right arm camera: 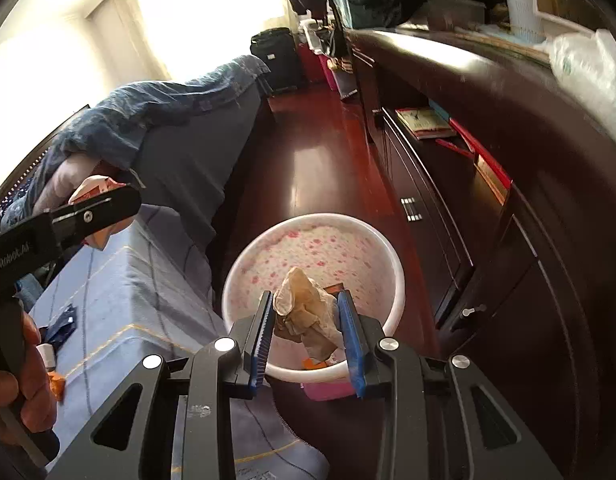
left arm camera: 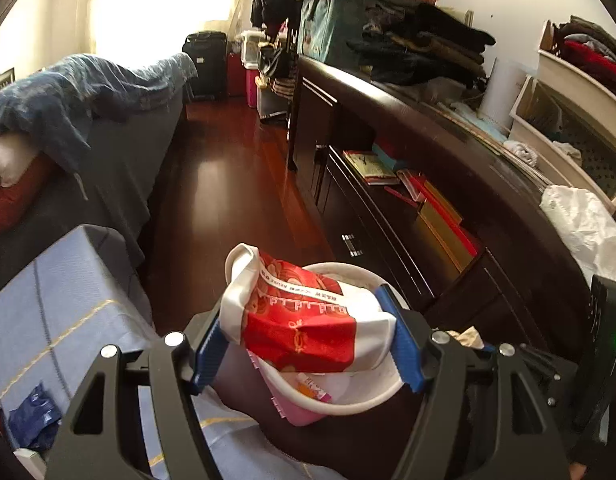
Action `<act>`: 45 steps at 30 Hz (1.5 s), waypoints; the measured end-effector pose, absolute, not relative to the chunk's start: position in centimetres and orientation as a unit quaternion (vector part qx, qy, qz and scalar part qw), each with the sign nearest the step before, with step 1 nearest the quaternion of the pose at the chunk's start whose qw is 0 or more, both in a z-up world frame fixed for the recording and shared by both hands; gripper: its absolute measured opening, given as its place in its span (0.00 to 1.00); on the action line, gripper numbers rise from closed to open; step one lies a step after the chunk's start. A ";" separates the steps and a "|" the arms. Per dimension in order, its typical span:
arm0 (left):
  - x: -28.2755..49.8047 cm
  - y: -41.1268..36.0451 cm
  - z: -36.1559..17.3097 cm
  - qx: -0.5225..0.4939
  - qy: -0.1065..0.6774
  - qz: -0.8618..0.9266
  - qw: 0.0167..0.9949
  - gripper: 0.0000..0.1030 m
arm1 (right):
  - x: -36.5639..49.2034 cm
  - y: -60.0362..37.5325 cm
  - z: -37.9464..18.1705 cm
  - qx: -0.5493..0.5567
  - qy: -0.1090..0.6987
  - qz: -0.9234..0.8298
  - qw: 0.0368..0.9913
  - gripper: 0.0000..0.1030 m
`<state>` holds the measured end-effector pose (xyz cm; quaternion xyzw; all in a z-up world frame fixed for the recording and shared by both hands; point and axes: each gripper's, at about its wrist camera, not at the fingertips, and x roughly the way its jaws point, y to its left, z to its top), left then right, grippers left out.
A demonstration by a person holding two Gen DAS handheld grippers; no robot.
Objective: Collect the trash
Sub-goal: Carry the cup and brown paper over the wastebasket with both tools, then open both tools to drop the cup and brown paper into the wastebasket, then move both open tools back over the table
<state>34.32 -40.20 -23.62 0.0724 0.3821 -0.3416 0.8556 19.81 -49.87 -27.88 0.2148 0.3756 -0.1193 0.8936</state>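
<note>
My left gripper [left arm camera: 304, 312] is shut on a crumpled red and white package [left arm camera: 300, 332], its blue pads pressing both sides. It hangs over a white trash bin [left arm camera: 347, 406] on a pink base on the floor. My right gripper [right arm camera: 306, 300] is shut on a crumpled tan tissue [right arm camera: 304, 312] above the same bin [right arm camera: 397, 280], whose liner is speckled pink. Small orange scraps [right arm camera: 315, 364] lie inside the bin. The right wrist view shows the red and white package [right arm camera: 94, 190] at the far left, and a hand [right arm camera: 24, 384] holding the left tool.
A bed with a light blue cover [left arm camera: 68, 312] is on the left, carrying a blue wrapper [left arm camera: 32, 420] and an orange wrapper [right arm camera: 56, 386]. A dark wooden cabinet [left arm camera: 447, 184] with books runs along the right. Red-brown floor [left arm camera: 228, 184] stretches ahead to a black suitcase [left arm camera: 206, 64].
</note>
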 end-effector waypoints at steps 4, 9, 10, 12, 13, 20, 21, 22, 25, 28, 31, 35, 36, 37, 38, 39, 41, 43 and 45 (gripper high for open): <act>35.5 -41.9 -25.1 0.075 0.392 -0.340 0.852 0.68 | 20.9 -50.2 -29.3 0.218 0.386 -0.123 0.888 0.33; 37.2 -43.4 -26.5 0.060 0.408 -0.340 0.845 0.71 | 22.5 -50.5 -30.9 0.214 0.393 -0.124 0.885 0.33; 37.6 -43.6 -26.8 0.055 0.412 -0.342 0.843 0.75 | 22.8 -50.6 -31.2 0.213 0.393 -0.125 0.886 0.33; 38.1 -44.0 -27.0 0.049 0.413 -0.339 0.844 0.81 | 23.4 -50.8 -31.6 0.212 0.393 -0.129 0.885 0.34; 38.4 -44.1 -27.1 0.045 0.414 -0.338 0.844 0.84 | 23.7 -50.9 -31.8 0.212 0.391 -0.131 0.886 0.43; 39.2 -43.4 -26.7 0.029 0.415 -0.332 0.846 0.90 | 24.7 -51.4 -32.5 0.206 0.381 -0.147 0.889 0.60; 39.2 -43.1 -26.5 0.027 0.413 -0.331 0.848 0.90 | 24.6 -51.4 -32.5 0.207 0.383 -0.147 0.888 0.61; 39.0 -42.5 -26.2 0.025 0.410 -0.326 0.851 0.90 | 24.4 -51.2 -32.4 0.206 0.383 -0.148 0.888 0.63; 38.7 -41.0 -25.4 0.026 0.403 -0.315 0.858 0.90 | 24.0 -50.6 -31.9 0.200 0.387 -0.154 0.887 0.67; 38.0 -38.9 -24.2 0.036 0.391 -0.298 0.870 0.91 | 23.4 -49.7 -31.1 0.199 0.392 -0.150 0.886 0.70; 37.1 -35.7 -22.7 0.042 0.371 -0.272 0.887 0.92 | 23.0 -48.1 -29.9 0.196 0.391 -0.135 0.889 0.76; 36.1 -30.8 -21.3 0.030 0.361 -0.231 0.903 0.94 | 22.8 -44.2 -28.0 0.185 0.387 -0.090 0.899 0.82; 35.8 -29.0 -21.0 0.027 0.360 -0.216 0.907 0.94 | 22.8 -43.0 -27.5 0.180 0.385 -0.075 0.902 0.82; 35.5 -27.8 -20.9 0.025 0.359 -0.205 0.910 0.94 | 22.8 -42.1 -27.2 0.176 0.385 -0.064 0.904 0.84; 35.3 -26.3 -20.8 0.024 0.358 -0.187 0.914 0.95 | 22.8 -40.6 -26.6 0.169 0.384 -0.047 0.907 0.87; 34.9 -24.4 -20.8 0.024 0.360 -0.168 0.918 0.95 | 22.8 -39.7 -26.3 0.164 0.383 -0.036 0.908 0.87; 34.4 -21.6 -20.9 0.024 0.362 -0.142 0.921 0.96 | 22.9 -36.8 -25.5 0.145 0.383 -0.002 0.912 0.87; 33.8 -18.1 -21.4 0.029 0.367 -0.103 0.924 0.96 | 22.9 -34.7 -24.8 0.130 0.381 0.022 0.915 0.87; 33.6 -15.4 -21.8 0.024 0.375 -0.079 0.923 0.96 | 23.0 -32.5 -24.2 0.114 0.381 0.045 0.916 0.87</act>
